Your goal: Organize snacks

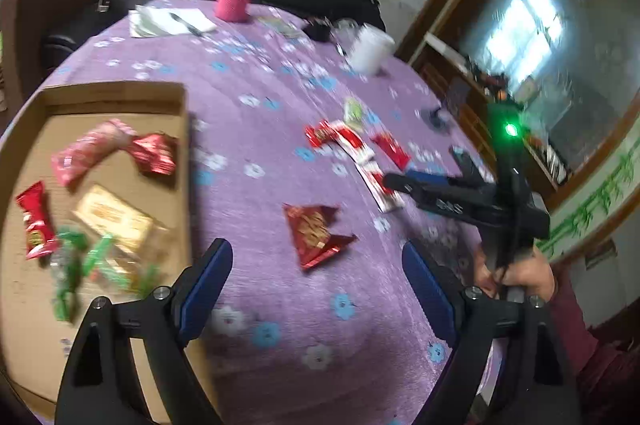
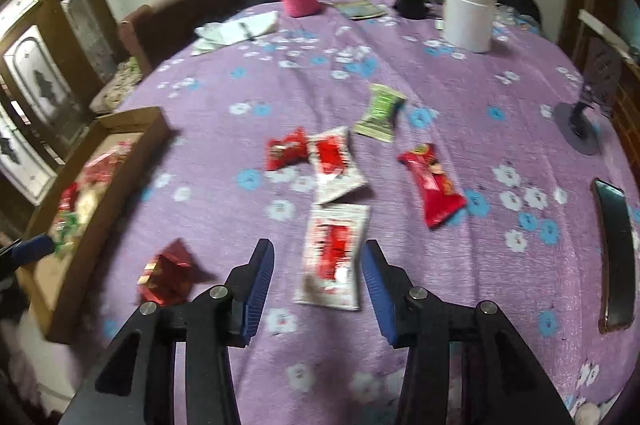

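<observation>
Landmark: cardboard tray (image 1: 182,161), far left on the purple tablecloth (image 1: 256,129), already holding several snacks. Left gripper (image 1: 316,275) sits just right of the tray, jaws wide, nothing between them. Dark red triangular packet (image 1: 316,235) lies right of the tray, near that gripper. Further right: loose cluster of red and white packets, white-and-red packet (image 2: 332,257) nearest. Right gripper (image 2: 318,279) hovers over it, jaws wide, not gripping.

Soft dim indoor light, bright glare from the window (image 1: 524,33) — motion blur throughout, fisheye-bent, dark-vignetted edges.
</observation>
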A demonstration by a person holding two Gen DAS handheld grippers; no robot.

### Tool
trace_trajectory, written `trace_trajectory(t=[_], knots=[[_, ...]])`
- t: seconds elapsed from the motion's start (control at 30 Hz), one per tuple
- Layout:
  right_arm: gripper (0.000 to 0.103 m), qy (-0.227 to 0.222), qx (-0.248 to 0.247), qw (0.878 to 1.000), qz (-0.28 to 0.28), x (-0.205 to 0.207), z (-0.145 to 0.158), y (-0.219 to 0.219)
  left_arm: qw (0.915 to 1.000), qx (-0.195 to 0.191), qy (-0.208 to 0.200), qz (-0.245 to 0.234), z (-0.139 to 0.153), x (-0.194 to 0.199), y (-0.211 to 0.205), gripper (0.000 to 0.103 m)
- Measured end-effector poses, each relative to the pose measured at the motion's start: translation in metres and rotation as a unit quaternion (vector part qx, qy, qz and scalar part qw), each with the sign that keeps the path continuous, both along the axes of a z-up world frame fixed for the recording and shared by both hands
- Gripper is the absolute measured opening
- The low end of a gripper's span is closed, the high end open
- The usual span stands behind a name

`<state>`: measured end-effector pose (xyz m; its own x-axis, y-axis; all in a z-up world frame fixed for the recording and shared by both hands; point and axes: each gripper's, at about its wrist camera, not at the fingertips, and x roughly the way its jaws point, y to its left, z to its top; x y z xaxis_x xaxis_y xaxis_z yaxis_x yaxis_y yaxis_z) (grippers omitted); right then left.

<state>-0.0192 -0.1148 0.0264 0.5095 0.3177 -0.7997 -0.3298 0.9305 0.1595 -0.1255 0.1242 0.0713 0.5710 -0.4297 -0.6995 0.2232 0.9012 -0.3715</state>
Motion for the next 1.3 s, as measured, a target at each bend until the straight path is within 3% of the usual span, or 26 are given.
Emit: trace_trajectory(t=[0.2, 0.27, 0.43, 0.47, 0.53, 0.83, 0.9, 0.97, 1.3], knots=[[0.052, 0.012, -0.004, 1.000, -0.013, 0.015, -0.022, 0.000, 0.9992, 0.034, 0.022, -0.006, -0.014, 0.018, -0.032, 0.086], [0.059, 0.002, -0.009, 1.000, -0.014, 0.016, -0.024, 0.004, 0.9986, 0.042, 0.030, -0.007, -0.020, 0.026, -0.040, 0.086], [0.059, -0.029, -0.055, 0.998, 0.004, 0.010, -0.028, 0.017, 0.9958, 0.083, 0.037, -0.006, -0.033, 0.039, -0.054, 0.086], [0.057, -0.034, -0.061, 0.998, 0.006, 0.008, -0.029, 0.019, 0.9953, 0.089, 0.038, -0.005, -0.035, 0.041, -0.055, 0.086], [0.037, -0.036, -0.059, 0.998, 0.007, 0.007, -0.028, 0.018, 0.9947, 0.095, 0.041, -0.004, -0.039, 0.047, -0.058, 0.086], [0.033, -0.020, -0.008, 1.000, 0.001, 0.007, -0.025, 0.001, 0.9921, 0.115, 0.046, -0.015, -0.058, 0.064, -0.073, 0.086], [0.033, -0.015, 0.015, 1.000, 0.001, 0.008, -0.025, -0.003, 0.9894, 0.140, 0.035, -0.018, -0.059, 0.063, -0.079, 0.076], [0.033, -0.016, 0.027, 1.000, -0.001, 0.008, -0.024, -0.005, 0.9881, 0.150, 0.025, -0.019, -0.056, 0.062, -0.080, 0.045], [0.033, -0.039, 0.079, 0.996, -0.004, 0.003, -0.014, -0.011, 0.9973, 0.071, 0.016, 0.004, -0.034, 0.055, -0.049, 0.028]])
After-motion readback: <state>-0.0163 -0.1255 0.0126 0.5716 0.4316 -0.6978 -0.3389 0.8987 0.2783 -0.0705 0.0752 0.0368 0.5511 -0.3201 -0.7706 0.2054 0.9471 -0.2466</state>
